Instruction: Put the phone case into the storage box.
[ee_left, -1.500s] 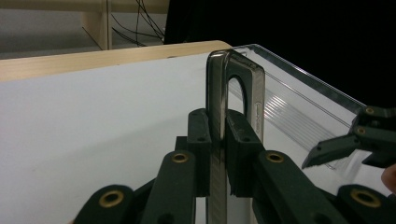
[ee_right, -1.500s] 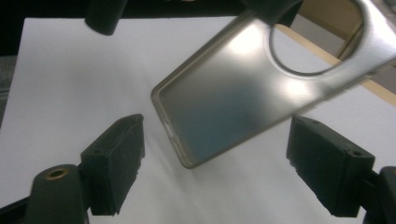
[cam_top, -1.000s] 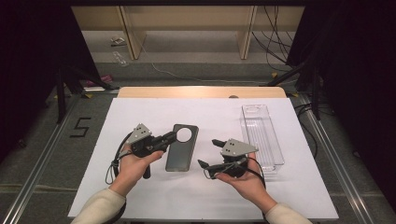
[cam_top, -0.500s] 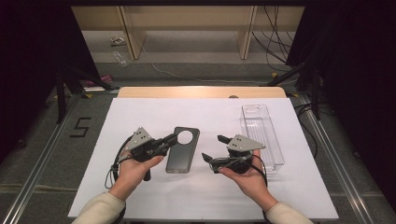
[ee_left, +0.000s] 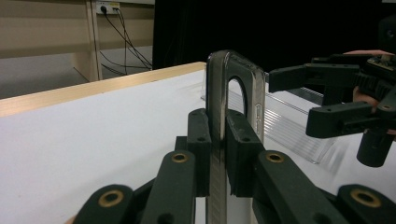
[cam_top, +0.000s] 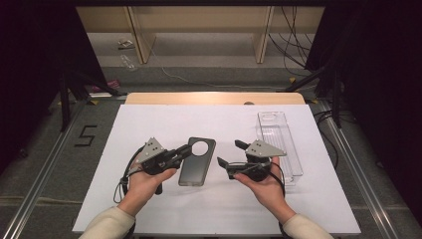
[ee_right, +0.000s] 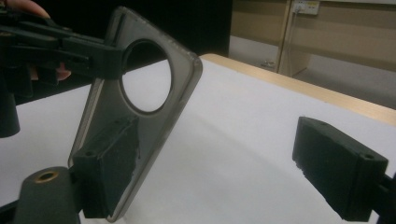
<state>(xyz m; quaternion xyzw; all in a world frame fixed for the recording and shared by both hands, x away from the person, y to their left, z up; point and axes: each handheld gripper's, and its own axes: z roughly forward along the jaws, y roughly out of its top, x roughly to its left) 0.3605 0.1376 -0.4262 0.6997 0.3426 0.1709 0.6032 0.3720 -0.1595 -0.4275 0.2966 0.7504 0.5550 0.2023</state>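
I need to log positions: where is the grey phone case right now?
In the high view the grey phone case is near the middle of the white table, clamped at its edge by the left gripper, with the open right gripper just to its right.

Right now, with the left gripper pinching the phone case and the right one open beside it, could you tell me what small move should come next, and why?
Probably ease the right gripper toward the case and close on its free long edge. The left gripper is shut on the edge by the round camera hole, while the right gripper's jaws stand wide apart; in the right gripper view one pad already sits by the case. A second grip would steady it.
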